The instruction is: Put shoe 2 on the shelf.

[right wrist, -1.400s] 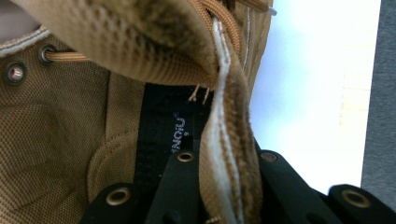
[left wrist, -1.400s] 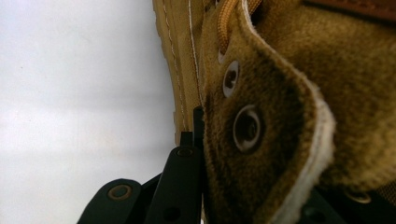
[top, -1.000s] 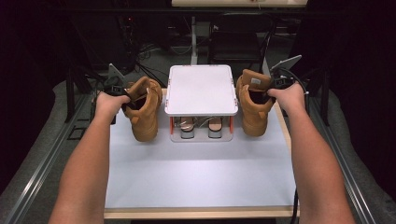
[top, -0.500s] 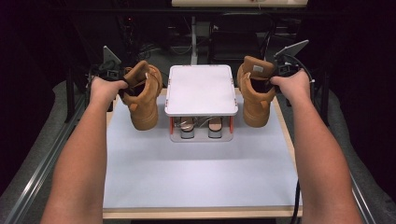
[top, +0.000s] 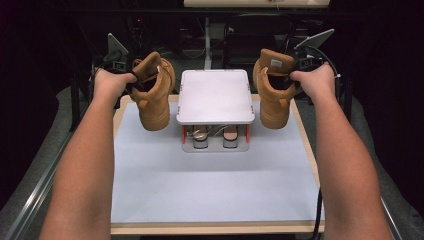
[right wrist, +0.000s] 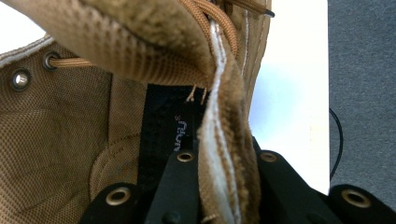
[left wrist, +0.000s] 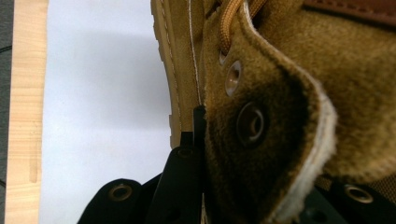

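Note:
Two tan lace-up boots hang in the air on either side of a small white-topped rack (top: 215, 97). My left gripper (top: 131, 80) is shut on the collar of the left boot (top: 152, 95), whose toe points down. My right gripper (top: 295, 75) is shut on the collar of the right boot (top: 272, 95), which hangs the same way. In the left gripper view the suede collar (left wrist: 289, 93) sits between the jaws of the left gripper (left wrist: 252, 135). In the right gripper view the right gripper (right wrist: 224, 158) pinches the collar edge, beside the mesh lining (right wrist: 70, 116).
Under the rack's top, a pair of shoes (top: 215, 135) stands on the lower shelf. The rack rests at the far middle of a pale sheet (top: 210, 190) on a wooden board (top: 215, 229). Dark frames and cables lie behind the table.
Both boots have been lifted off the table and carried up and slightly outward from the rack. The grippers have stayed shut on their collars.

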`<state>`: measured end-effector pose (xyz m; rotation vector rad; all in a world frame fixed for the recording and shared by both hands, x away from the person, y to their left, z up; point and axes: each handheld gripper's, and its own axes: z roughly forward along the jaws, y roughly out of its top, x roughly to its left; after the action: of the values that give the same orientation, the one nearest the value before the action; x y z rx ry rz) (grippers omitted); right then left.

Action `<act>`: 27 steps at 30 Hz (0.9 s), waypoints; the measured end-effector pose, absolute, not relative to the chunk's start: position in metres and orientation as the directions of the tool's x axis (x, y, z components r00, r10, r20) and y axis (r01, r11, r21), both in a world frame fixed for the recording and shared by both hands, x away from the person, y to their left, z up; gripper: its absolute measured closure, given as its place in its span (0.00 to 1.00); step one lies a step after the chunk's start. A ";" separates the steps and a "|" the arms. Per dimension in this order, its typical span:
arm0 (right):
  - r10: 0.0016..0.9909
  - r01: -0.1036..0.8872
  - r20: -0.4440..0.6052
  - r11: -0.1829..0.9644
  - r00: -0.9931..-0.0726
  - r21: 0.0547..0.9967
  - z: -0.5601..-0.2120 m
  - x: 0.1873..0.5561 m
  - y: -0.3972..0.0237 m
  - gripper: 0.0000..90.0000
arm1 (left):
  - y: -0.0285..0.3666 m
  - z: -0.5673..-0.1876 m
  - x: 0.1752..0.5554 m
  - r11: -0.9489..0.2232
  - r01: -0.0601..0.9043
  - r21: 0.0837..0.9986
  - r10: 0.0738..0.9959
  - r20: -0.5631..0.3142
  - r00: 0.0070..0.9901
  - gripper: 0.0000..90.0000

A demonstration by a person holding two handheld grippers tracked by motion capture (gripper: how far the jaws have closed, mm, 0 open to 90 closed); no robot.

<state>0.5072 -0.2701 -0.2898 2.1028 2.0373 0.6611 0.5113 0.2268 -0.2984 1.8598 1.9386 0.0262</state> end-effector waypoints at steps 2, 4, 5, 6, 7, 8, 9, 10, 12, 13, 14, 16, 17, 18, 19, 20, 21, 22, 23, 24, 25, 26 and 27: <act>0.979 0.915 0.204 -0.067 -0.017 0.397 -0.288 0.507 -0.269 0.95 | 0.226 -0.297 0.511 0.089 0.944 0.318 0.953 -0.303 0.013 0.95; 0.979 0.914 0.201 -0.065 -0.018 0.400 -0.281 0.507 -0.264 0.95 | 0.221 -0.290 0.512 0.084 0.946 0.312 0.953 -0.302 0.015 0.95; 0.978 0.914 0.207 -0.067 -0.019 0.401 -0.280 0.507 -0.262 0.95 | 0.219 -0.288 0.512 0.083 0.945 0.315 0.954 -0.298 0.016 0.95; 0.979 0.915 0.202 -0.064 -0.020 0.399 -0.278 0.507 -0.261 0.95 | 0.217 -0.286 0.512 0.081 0.945 0.316 0.955 -0.298 0.018 0.95; 0.978 0.912 0.208 -0.068 -0.019 0.405 -0.278 0.507 -0.258 0.95 | 0.215 -0.285 0.512 0.081 0.944 0.319 0.955 -0.296 0.018 0.95; 0.978 0.911 0.207 -0.063 -0.025 0.408 -0.277 0.507 -0.256 0.95 | 0.213 -0.284 0.512 0.083 0.945 0.317 0.954 -0.298 0.017 0.95; 0.978 0.915 0.206 -0.061 -0.025 0.400 -0.275 0.507 -0.255 0.95 | 0.211 -0.283 0.513 0.086 0.946 0.312 0.953 -0.303 0.013 0.95; 0.976 0.911 0.216 -0.067 -0.025 0.406 -0.275 0.507 -0.253 0.95 | 0.208 -0.282 0.513 0.088 0.945 0.314 0.952 -0.305 0.013 0.95; 0.975 0.913 0.220 -0.065 -0.028 0.403 -0.274 0.508 -0.247 0.95 | 0.203 -0.280 0.513 0.081 0.946 0.313 0.953 -0.302 0.018 0.95; 0.975 0.913 0.221 -0.062 -0.031 0.403 -0.274 0.508 -0.245 0.95 | 0.200 -0.279 0.513 0.087 0.945 0.316 0.953 -0.303 0.013 0.95; 0.975 0.913 0.221 -0.060 -0.033 0.403 -0.273 0.509 -0.242 0.95 | 0.195 -0.278 0.514 0.086 0.945 0.315 0.953 -0.302 0.013 0.95; 0.974 0.913 0.221 -0.056 -0.038 0.404 -0.273 0.509 -0.236 0.95 | 0.188 -0.278 0.515 0.086 0.947 0.311 0.953 -0.303 0.013 0.95; 0.975 0.915 0.219 -0.052 -0.040 0.400 -0.272 0.509 -0.234 0.95 | 0.184 -0.278 0.516 0.085 0.948 0.308 0.952 -0.306 0.014 0.95; 0.974 0.917 0.223 -0.052 -0.041 0.397 -0.272 0.509 -0.231 0.95 | 0.180 -0.278 0.517 0.085 0.948 0.308 0.951 -0.310 0.015 0.95; 0.973 0.914 0.229 -0.055 -0.042 0.402 -0.272 0.510 -0.228 0.95 | 0.177 -0.277 0.517 0.080 0.949 0.305 0.949 -0.314 0.021 0.95; 0.971 0.912 0.233 -0.051 -0.050 0.407 -0.271 0.510 -0.225 0.95 | 0.173 -0.277 0.518 0.073 0.950 0.302 0.949 -0.314 0.027 0.95; 0.971 0.913 0.235 -0.051 -0.050 0.405 -0.270 0.510 -0.223 0.95 | 0.170 -0.276 0.518 0.072 0.950 0.304 0.949 -0.314 0.029 0.95; 0.971 0.911 0.231 -0.048 -0.052 0.409 -0.270 0.510 -0.220 0.95 | 0.166 -0.276 0.519 0.069 0.952 0.298 0.948 -0.316 0.031 0.95; 0.971 0.911 0.231 -0.047 -0.053 0.409 -0.269 0.510 -0.217 0.95 | 0.164 -0.276 0.519 0.070 0.951 0.300 0.949 -0.315 0.030 0.95; 0.971 0.911 0.234 -0.049 -0.053 0.410 -0.269 0.510 -0.215 0.95 | 0.160 -0.276 0.519 0.075 0.952 0.298 0.948 -0.318 0.025 0.95; 0.971 0.912 0.235 -0.048 -0.054 0.408 -0.269 0.510 -0.212 0.95 | 0.157 -0.277 0.519 0.075 0.951 0.299 0.949 -0.314 0.024 0.95; 0.971 0.913 0.234 -0.046 -0.055 0.405 -0.268 0.510 -0.210 0.95 | 0.157 -0.277 0.519 0.075 0.951 0.299 0.949 -0.314 0.024 0.95; 0.971 0.916 0.233 -0.043 -0.056 0.400 -0.268 0.510 -0.207 0.95 | 0.151 -0.277 0.520 0.078 0.952 0.297 0.949 -0.315 0.021 0.95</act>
<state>0.5103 -0.2066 -0.2679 2.0714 2.0863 0.6985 0.5198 0.1513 -0.2767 1.8759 1.9330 -0.0088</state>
